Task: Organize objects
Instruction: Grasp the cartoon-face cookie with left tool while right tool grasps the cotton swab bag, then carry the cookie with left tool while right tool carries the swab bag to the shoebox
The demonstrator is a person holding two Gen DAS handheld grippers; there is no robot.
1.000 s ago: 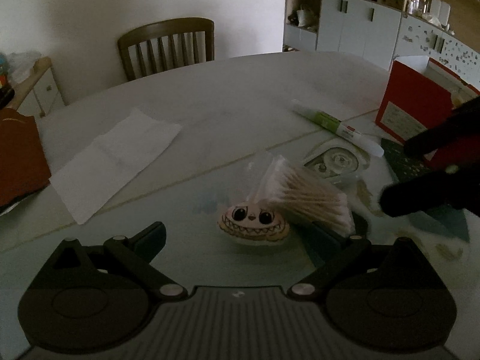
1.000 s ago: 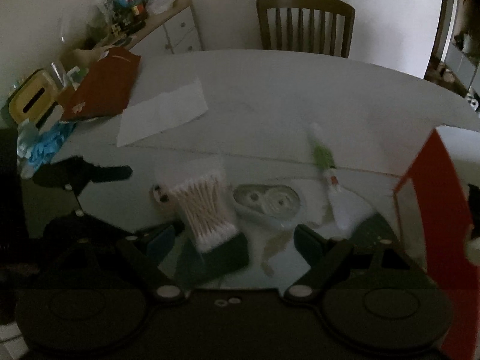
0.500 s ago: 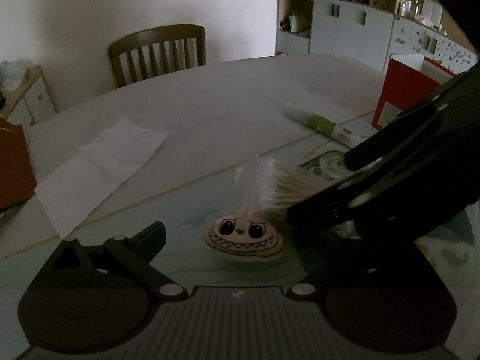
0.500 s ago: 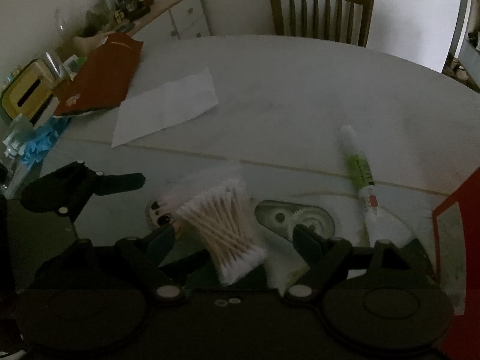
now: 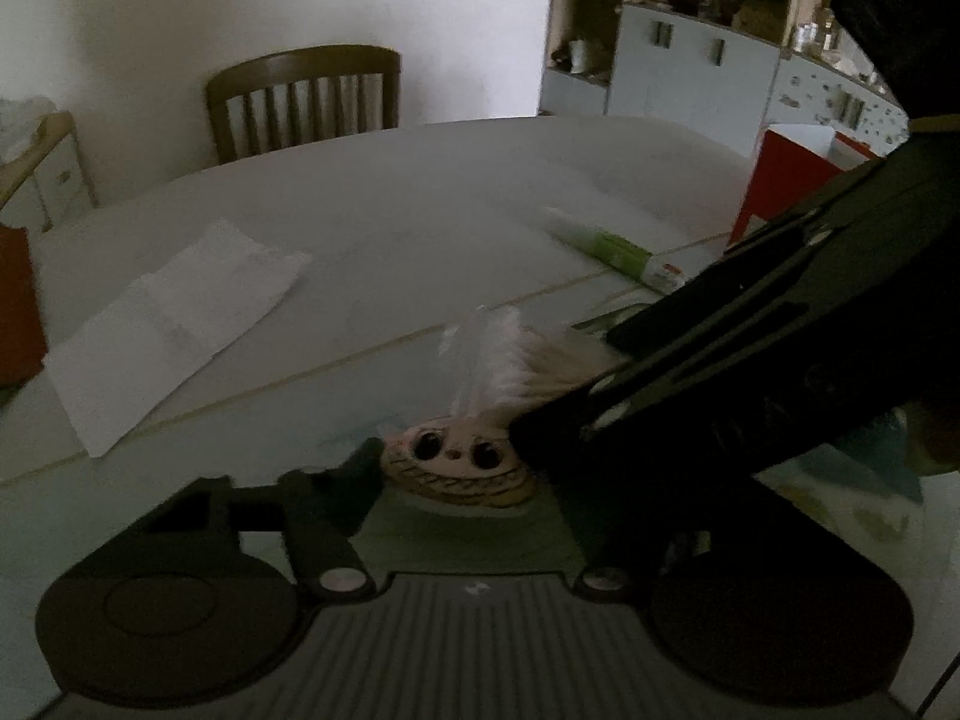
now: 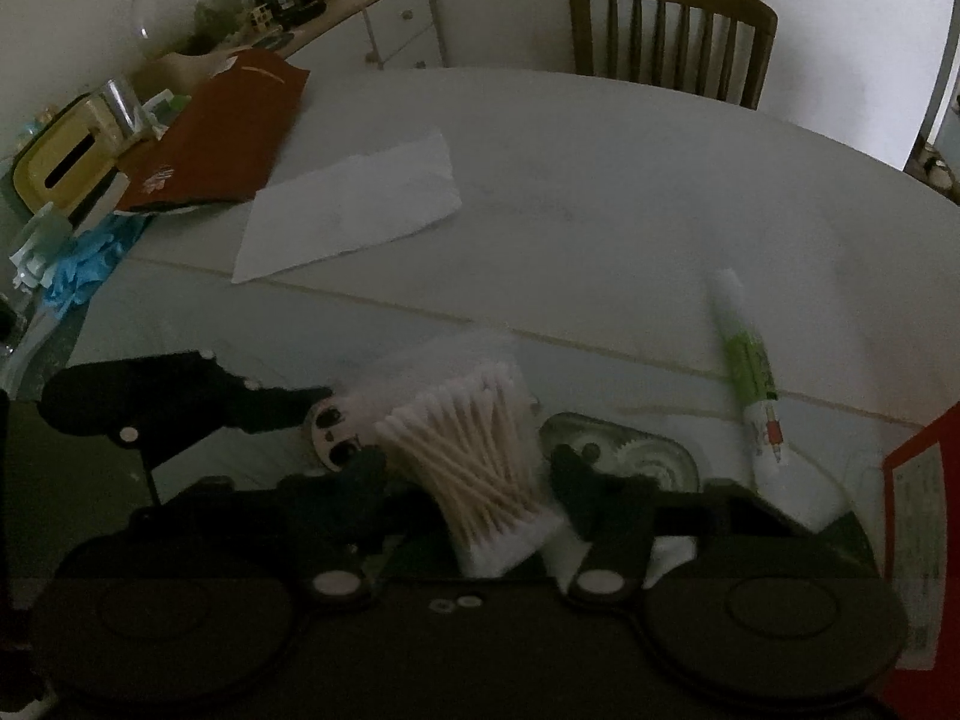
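Observation:
A clear bag of cotton swabs (image 6: 480,468) lies on the table between the fingers of my right gripper (image 6: 468,462), which straddle it; the jaws have narrowed around it. In the left wrist view the swabs (image 5: 516,360) poke out from under the right gripper's dark body (image 5: 750,372). A round cartoon-face sticker (image 5: 459,465) lies just ahead of my left gripper (image 5: 462,480), whose left finger (image 5: 354,468) nears its edge; the right finger is hidden. The sticker also shows in the right wrist view (image 6: 333,435). A correction tape dispenser (image 6: 624,462) and a green glue tube (image 6: 750,372) lie to the right.
A white paper sheet (image 6: 354,210) lies mid-table. A red box (image 5: 786,180) stands at the right edge. A red folder (image 6: 222,132), yellow tissue box (image 6: 60,162) and blue gloves (image 6: 84,264) crowd the left. A wooden chair (image 6: 666,30) stands behind the table.
My right gripper has moved down and in over the swab bag and its fingers have closed in around it. My left gripper has advanced toward the face sticker.

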